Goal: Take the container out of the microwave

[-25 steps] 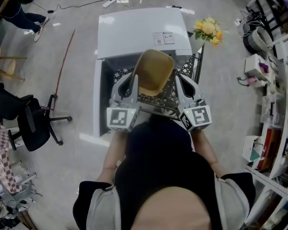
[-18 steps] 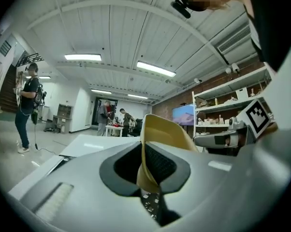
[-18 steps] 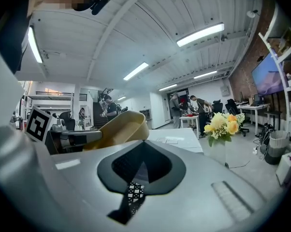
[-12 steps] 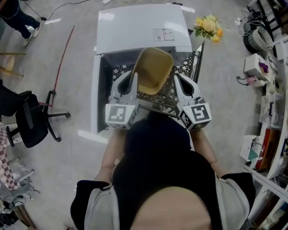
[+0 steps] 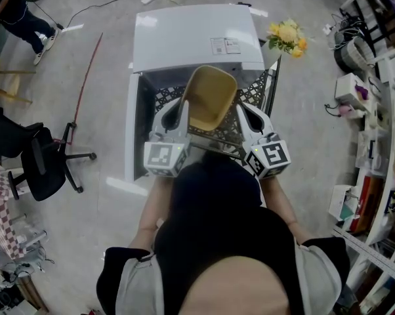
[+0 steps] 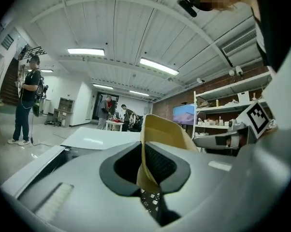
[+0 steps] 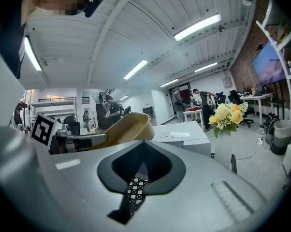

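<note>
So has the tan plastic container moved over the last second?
No: against the white microwave, the tan plastic container sits in the same place, at its front edge.

L gripper [image 5: 182, 110] and R gripper [image 5: 245, 112] held fwd side by side, approx level. L jaws pinched on container [image 5: 210, 97] wall — R jaws together, nothing btwn them.

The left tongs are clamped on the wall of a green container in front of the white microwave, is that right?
Not quite: the container is yellow, not green, as the left gripper view shows. The left tongs are clamped on its wall, in front of the white microwave.
</note>
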`<state>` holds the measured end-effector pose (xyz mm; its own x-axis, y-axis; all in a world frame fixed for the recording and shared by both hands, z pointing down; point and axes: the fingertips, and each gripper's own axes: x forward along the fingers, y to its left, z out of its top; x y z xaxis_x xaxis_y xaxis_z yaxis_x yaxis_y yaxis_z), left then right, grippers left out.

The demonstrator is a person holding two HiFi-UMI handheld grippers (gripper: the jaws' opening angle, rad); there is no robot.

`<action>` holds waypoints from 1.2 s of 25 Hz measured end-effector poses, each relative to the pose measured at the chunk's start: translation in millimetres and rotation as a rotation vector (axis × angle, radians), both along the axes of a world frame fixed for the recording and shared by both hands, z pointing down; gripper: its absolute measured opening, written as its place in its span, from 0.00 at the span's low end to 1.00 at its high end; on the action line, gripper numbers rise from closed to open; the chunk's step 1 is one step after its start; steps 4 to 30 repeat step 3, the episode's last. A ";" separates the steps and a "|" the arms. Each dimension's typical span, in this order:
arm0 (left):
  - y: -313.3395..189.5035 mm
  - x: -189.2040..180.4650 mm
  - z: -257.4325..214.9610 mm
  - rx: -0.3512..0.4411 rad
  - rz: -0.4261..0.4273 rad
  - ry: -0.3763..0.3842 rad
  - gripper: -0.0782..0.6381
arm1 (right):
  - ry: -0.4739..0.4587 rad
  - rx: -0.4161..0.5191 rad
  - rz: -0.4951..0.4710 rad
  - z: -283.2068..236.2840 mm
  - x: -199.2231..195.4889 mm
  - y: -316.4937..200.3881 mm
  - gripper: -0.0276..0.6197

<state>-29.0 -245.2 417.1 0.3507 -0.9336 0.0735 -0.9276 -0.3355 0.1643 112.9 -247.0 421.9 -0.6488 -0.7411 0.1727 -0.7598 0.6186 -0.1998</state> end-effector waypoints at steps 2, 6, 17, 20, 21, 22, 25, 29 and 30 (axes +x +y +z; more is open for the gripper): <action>0.7 -0.1 0.8 -0.001 0.000 0.000 0.15 | 0.003 -0.004 -0.002 1.7 -0.7 1.5 0.04; 1.1 -0.1 0.9 -0.001 0.000 0.001 0.15 | 0.005 -0.007 -0.004 2.6 -1.1 2.3 0.04; 1.1 -0.1 0.9 -0.001 0.000 0.001 0.15 | 0.005 -0.007 -0.004 2.6 -1.1 2.3 0.04; 1.1 -0.1 0.9 -0.001 0.000 0.001 0.15 | 0.005 -0.007 -0.004 2.6 -1.1 2.3 0.04; 1.1 -0.1 0.9 -0.001 0.000 0.001 0.15 | 0.005 -0.007 -0.004 2.6 -1.1 2.3 0.04; 1.1 -0.1 0.9 -0.001 0.000 0.001 0.15 | 0.005 -0.007 -0.004 2.6 -1.1 2.3 0.04; 1.1 -0.1 0.9 -0.001 0.000 0.001 0.15 | 0.005 -0.007 -0.004 2.6 -1.1 2.3 0.04; 1.1 -0.1 0.9 -0.001 0.000 0.001 0.15 | 0.005 -0.007 -0.004 2.6 -1.1 2.3 0.04; 1.1 -0.1 0.9 -0.001 0.000 0.001 0.15 | 0.005 -0.007 -0.004 2.6 -1.1 2.3 0.04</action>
